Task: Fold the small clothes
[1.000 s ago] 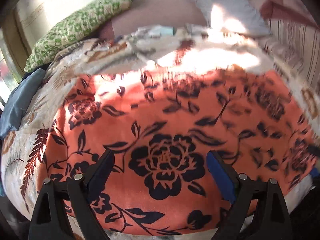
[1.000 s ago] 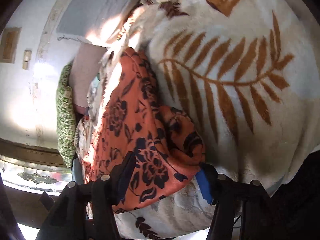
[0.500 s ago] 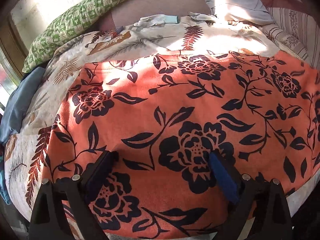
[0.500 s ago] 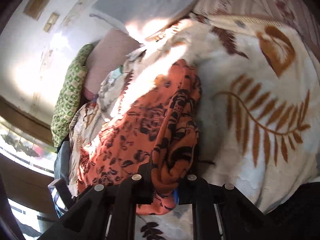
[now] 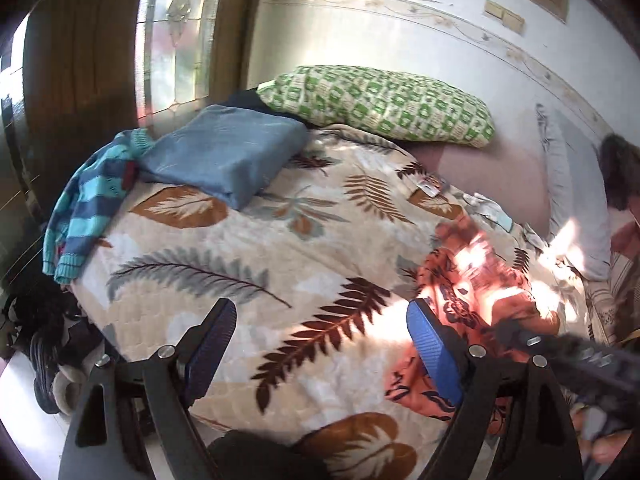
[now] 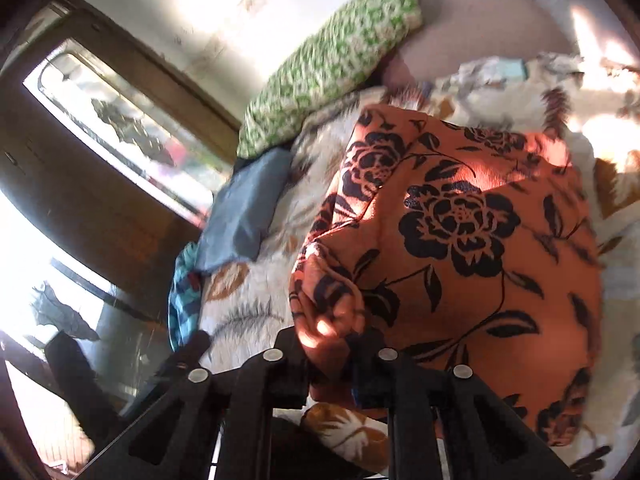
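Underneath, leaf-print blanket [image 5: 248, 280] beside window [image 5: 176, 32]

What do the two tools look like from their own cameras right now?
The left tool has black angular finger arms with silver rivets and ribbed blue pads. The right tool shares the black frame and rivets; only a sliver of blue pad shows.

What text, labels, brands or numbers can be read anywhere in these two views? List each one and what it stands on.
None can be read.
Small tag on the leaf-print blanket: print too small and blurred to read.
Orange floral garment, green patterned pillow, folded blue cloth, striped knit: patterns only, no lettering.
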A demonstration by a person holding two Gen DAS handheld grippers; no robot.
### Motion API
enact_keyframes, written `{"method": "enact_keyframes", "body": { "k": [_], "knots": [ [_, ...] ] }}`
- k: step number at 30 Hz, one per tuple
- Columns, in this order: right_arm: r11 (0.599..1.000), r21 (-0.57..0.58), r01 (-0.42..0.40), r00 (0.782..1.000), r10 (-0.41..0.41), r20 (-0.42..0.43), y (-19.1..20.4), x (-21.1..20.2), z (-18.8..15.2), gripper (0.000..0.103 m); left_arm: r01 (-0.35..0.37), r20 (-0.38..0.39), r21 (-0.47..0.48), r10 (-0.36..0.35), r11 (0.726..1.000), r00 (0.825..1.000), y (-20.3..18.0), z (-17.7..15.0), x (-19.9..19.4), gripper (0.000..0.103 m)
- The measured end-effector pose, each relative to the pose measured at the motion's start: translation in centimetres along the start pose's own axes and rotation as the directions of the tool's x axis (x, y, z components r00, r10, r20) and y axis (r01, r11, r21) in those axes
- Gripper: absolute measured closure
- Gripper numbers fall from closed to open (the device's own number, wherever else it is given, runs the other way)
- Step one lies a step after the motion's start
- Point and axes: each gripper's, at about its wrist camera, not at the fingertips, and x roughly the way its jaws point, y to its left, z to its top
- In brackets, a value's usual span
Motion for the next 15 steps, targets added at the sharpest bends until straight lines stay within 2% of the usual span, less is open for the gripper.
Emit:
{"method": "enact_keyframes", "body": {
  "k": [1,2,3,4,5,7,9,13,15],
  "knots": [
    [1.0,-0.002,0.02,0.997,-0.02,-0.075,-0.1,3.3,-0.7,0.063,-0.009,-0.002,-0.011,0.009,1.0,1.0,0.8,0.0,0.0,0.016],
    [0.999,-0.006,0.047,0.987,-0.048,-0.153,-0.4,6.6,-1.9,0.035,-0.011,-0.008,-0.017,0.011,1.0,1.0,1.3,0.0,0.0,0.016],
    [0.998,-0.003,0.071,0.976,-0.07,-0.204,-0.7,9.1,-2.9,0.03,-0.01,-0.022,-0.013,0.01,1.0,1.0,1.5,-0.2,0.3,0.016],
    [0.996,-0.025,0.087,0.981,-0.09,-0.17,-0.6,9.3,-3.9,0.029,-0.006,-0.034,-0.007,0.006,1.0,0.999,1.6,-0.4,0.4,0.016],
    [0.997,-0.052,0.064,0.991,-0.069,-0.111,0.0,8.3,-4.4,0.023,0.0,-0.034,-0.005,-0.001,1.0,0.999,1.6,-0.5,0.6,0.016],
    [0.996,-0.041,-0.076,0.994,0.072,-0.08,0.3,6.0,-4.4,0.023,0.021,-0.03,0.0,-0.021,1.0,0.999,0.9,-0.6,0.6,0.016],
    [0.993,-0.017,-0.12,0.992,0.119,-0.034,-0.6,3.1,-3.5,0.023,0.093,-0.034,0.005,-0.093,0.996,0.995,-0.7,-0.1,0.6,0.016],
    [0.991,0.109,-0.074,0.991,0.06,0.122,-6.4,-4.2,-1.6,0.022,0.23,-0.038,0.075,-0.228,0.97,0.973,-6.3,0.7,1.2,0.016],
    [0.986,0.162,-0.024,0.988,-0.002,0.154,-9.5,-6.5,-0.7,0.022,0.3,-0.078,0.115,-0.292,0.947,0.953,-9.2,0.2,2.8,0.015]
  ]
}}
